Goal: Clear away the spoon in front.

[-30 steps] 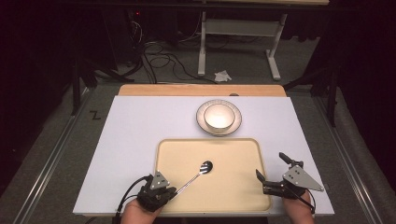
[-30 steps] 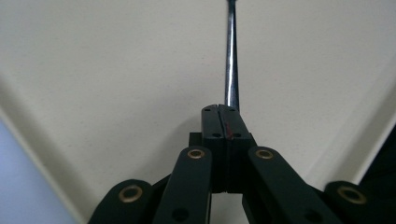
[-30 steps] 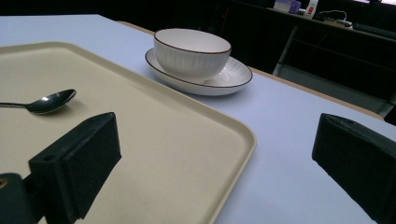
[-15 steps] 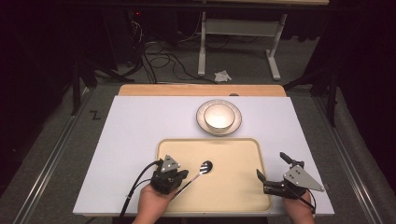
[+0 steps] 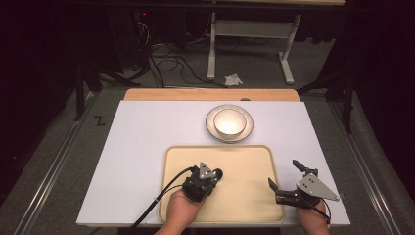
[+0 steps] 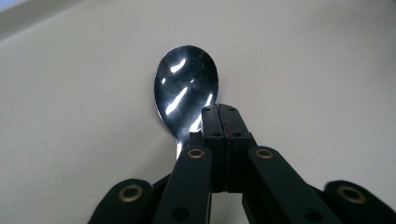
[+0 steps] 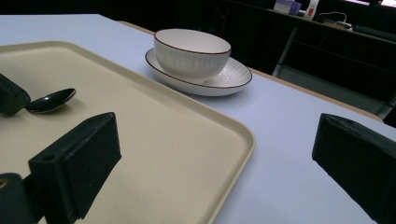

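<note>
Pinching the neck of a spoon, the left hand-held gripper has its jaws drawn together just behind the bowl of the utensil. Spoon lies on the cream tray, left of the tray's middle; its dark bowl pokes out past the jaw tips, toward the tray's far edge. Left hand comes in over the tray's near edge, cable trailing off to the near left.

Right hand-held gripper sits at the tray's near right corner, jaws spread wide, nothing between them. Seen from it, the spoon rests flat on the tray.

Beyond the tray's far edge, a white bowl stands in a plate, near the middle of the bench. Plate is just clear of the tray rim.
</note>
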Demonstrator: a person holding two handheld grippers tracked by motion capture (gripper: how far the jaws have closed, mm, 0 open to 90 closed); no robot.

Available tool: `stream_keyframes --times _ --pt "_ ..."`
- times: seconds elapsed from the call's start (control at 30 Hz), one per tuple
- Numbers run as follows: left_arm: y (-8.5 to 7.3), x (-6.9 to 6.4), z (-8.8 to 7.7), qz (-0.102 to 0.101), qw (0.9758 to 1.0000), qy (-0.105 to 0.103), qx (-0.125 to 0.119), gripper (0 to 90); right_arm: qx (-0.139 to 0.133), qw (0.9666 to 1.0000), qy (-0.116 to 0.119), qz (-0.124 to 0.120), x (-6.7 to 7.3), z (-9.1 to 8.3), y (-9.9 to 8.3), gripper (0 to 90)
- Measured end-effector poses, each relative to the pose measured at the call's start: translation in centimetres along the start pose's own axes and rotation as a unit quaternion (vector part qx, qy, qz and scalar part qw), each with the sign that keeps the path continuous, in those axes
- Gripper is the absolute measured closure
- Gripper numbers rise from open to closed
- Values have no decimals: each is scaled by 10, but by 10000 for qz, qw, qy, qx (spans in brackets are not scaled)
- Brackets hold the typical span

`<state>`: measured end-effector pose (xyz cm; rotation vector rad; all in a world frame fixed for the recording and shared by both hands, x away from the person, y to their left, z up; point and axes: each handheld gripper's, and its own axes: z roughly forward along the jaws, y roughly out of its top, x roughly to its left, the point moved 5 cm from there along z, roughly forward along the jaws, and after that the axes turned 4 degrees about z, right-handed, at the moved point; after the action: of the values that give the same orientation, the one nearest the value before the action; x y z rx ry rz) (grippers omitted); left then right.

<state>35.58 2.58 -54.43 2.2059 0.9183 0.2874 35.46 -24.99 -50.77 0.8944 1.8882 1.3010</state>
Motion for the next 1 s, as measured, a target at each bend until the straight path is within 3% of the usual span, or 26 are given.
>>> stream_keyframes --times 0.67,1.0 --pt "-8 45 -8 -450 9981 409 56 900 -14 10000 13 -28 0 0 0 17" --pt "-13 58 -14 -592 9971 484 49 900 -5 10000 9 -1 1 0 0 17"
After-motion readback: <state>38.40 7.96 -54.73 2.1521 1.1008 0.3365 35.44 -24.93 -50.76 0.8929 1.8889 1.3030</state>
